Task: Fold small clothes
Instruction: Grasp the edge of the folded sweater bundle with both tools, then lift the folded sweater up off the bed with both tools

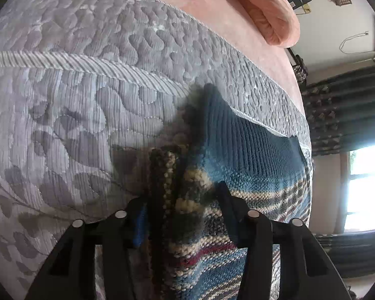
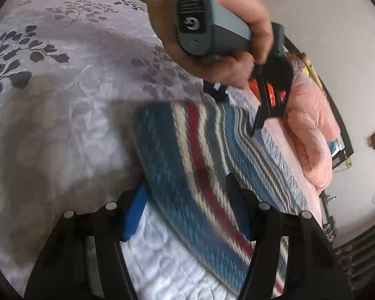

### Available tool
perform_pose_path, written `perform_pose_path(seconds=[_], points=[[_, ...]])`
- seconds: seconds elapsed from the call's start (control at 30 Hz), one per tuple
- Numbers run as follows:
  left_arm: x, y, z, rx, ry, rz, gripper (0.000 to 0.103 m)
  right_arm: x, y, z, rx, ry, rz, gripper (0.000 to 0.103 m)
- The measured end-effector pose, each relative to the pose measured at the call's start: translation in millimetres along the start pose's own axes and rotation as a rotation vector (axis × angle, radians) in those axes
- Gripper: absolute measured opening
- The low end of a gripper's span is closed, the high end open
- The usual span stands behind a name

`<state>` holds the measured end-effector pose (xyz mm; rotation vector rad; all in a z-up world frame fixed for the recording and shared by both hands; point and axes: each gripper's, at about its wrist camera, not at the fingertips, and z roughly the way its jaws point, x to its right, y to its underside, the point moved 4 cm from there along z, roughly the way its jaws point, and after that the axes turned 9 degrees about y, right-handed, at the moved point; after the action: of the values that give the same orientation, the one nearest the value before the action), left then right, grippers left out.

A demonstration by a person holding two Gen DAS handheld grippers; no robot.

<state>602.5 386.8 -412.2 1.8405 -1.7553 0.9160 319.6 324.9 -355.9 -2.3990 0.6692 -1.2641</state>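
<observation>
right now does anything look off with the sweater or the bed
Nothing damaged. The striped sweater is bunched between the left gripper fingers, as expected mid-fold. It lies flat on the grey quilt.

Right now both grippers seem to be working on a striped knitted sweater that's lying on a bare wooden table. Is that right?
Not quite. The striped knitted sweater lies on a grey quilted bedspread with a leaf pattern, not on a bare wooden table; the right wrist view shows it best. The rest holds: the left gripper and the right gripper both have the knit between their fingers.
</observation>
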Motion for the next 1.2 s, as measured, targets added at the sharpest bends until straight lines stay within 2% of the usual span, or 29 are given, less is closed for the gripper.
perform_pose_path(seconds=[0.13, 0.63, 1.2], points=[[0.3, -1.8, 0.4, -0.013, -0.02, -0.006, 0.046, -5.1, -7.7, 1.8, -0.001, 0.006, 0.011, 0.056], [1.2, -12.1, 5.7, -0.071, -0.037, 0.027, 0.046, -1.7, -12.0, 6.4, -0.009, -0.01, 0.063, 0.056], [0.7, -17.1, 11.9, -0.09, -0.048, 0.042, 0.044, 0.1, -17.1, 13.2, -0.017, -0.008, 0.124, 0.057]])
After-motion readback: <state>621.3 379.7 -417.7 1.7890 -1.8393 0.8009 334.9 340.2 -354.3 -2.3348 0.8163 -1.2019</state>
